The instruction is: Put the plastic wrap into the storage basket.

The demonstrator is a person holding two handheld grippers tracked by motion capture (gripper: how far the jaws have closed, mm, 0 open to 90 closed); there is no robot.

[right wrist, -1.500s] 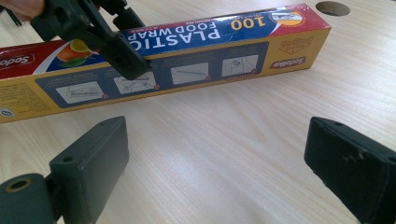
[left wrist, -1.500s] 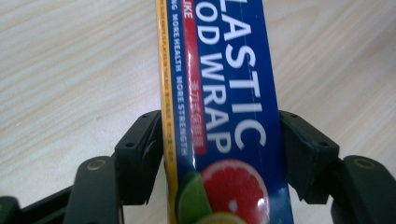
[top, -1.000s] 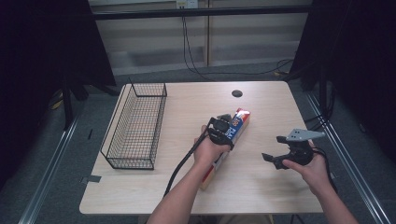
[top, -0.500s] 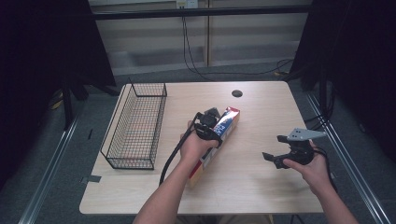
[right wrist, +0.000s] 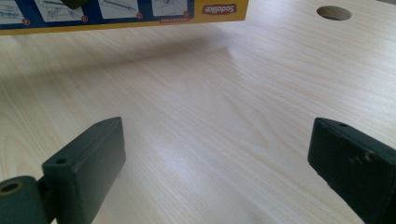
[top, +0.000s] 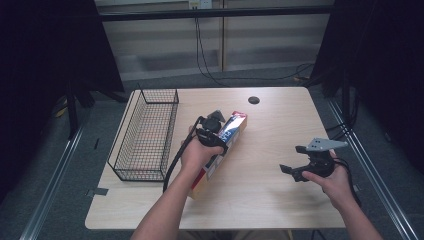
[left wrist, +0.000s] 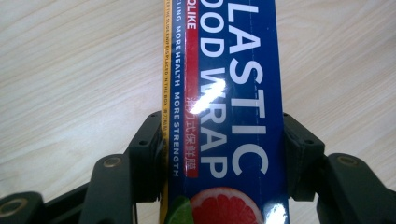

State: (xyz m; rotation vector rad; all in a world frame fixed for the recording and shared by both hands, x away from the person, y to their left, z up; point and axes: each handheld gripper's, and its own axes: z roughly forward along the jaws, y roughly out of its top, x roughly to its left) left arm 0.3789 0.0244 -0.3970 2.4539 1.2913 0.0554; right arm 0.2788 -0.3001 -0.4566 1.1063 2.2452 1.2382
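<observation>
A long blue and yellow plastic food wrap box (top: pixel 235 125) hangs tilted over the middle of the table, with my left gripper (top: pixel 212 133) shut across its width. In the left gripper view the two black jaws press on both long sides of the box (left wrist: pixel 224 93), with the wooden tabletop below it. My right gripper (top: pixel 291 159) hovers low over the table's right side, open, with nothing between its fingers. The right gripper view (right wrist: pixel 217 149) looks between wide-apart jaws at bare wood, with the box's yellow-edged underside (right wrist: pixel 121 11) raised off the table at the top.
A black wire basket (top: pixel 145 135) stands along the left side of the wooden table (top: pixel 270 200). A round cable hole (top: pixel 254 100) sits near the far edge. Cables hang behind the table, and dark curtains stand on both sides.
My left gripper has carried the box leftward and upward, nearer the wire basket. The right gripper has stayed where it was.
</observation>
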